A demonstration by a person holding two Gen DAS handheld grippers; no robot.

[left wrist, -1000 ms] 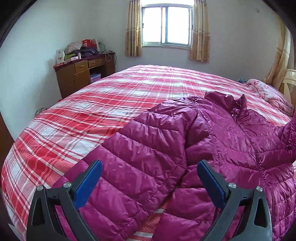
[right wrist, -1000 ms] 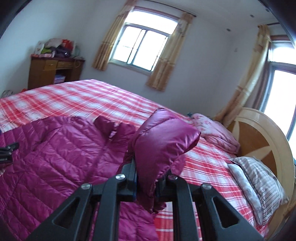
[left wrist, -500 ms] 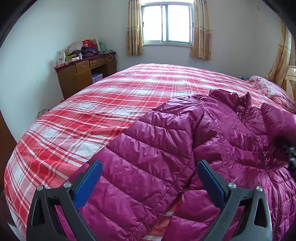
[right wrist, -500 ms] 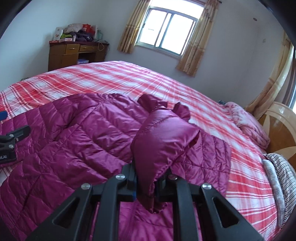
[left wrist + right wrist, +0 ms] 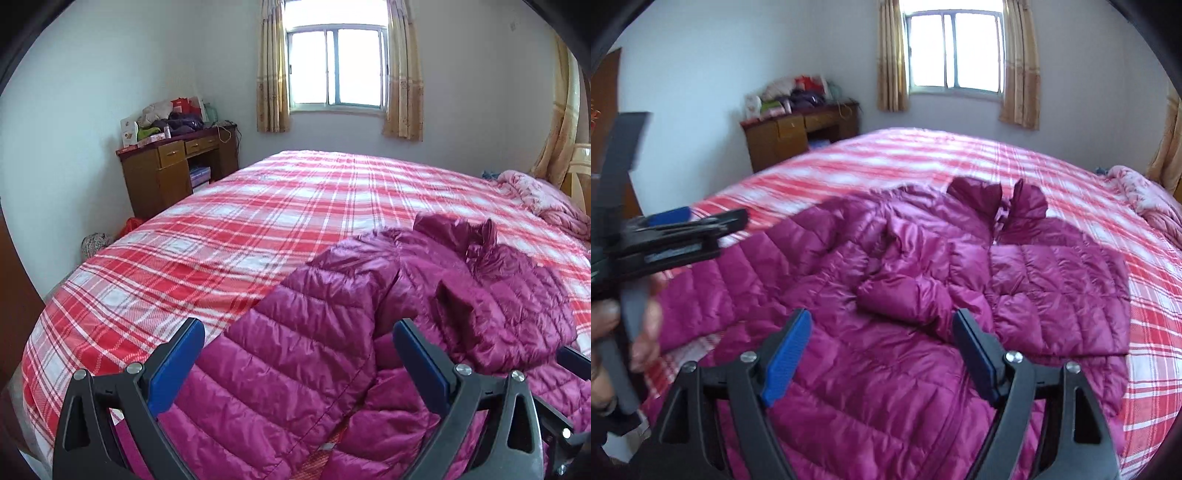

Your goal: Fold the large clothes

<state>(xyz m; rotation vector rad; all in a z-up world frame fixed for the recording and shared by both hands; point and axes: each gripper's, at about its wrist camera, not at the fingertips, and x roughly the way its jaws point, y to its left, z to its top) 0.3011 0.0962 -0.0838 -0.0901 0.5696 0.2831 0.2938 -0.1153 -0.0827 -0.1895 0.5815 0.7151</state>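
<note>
A magenta quilted puffer jacket (image 5: 332, 362) lies front up on the red plaid bed (image 5: 258, 229). It also shows in the right wrist view (image 5: 886, 369). Its right sleeve (image 5: 908, 295) lies folded across the chest. Its left sleeve (image 5: 280, 369) stretches out towards me. My left gripper (image 5: 295, 350) is open and empty, just above that left sleeve. My right gripper (image 5: 882, 343) is open and empty, hovering over the jacket's lower body near the folded sleeve's cuff. The left gripper (image 5: 676, 229) shows at the left of the right wrist view.
A wooden desk (image 5: 173, 166) piled with clutter stands by the far left wall. A pink blanket (image 5: 543, 203) lies at the bed's far right. A curtained window (image 5: 336, 66) is behind. Bare plaid bedspread spreads left of the jacket.
My right gripper carried the right sleeve across the jacket's chest, opened and let it go, then drew back. My left gripper stayed open over the left sleeve.
</note>
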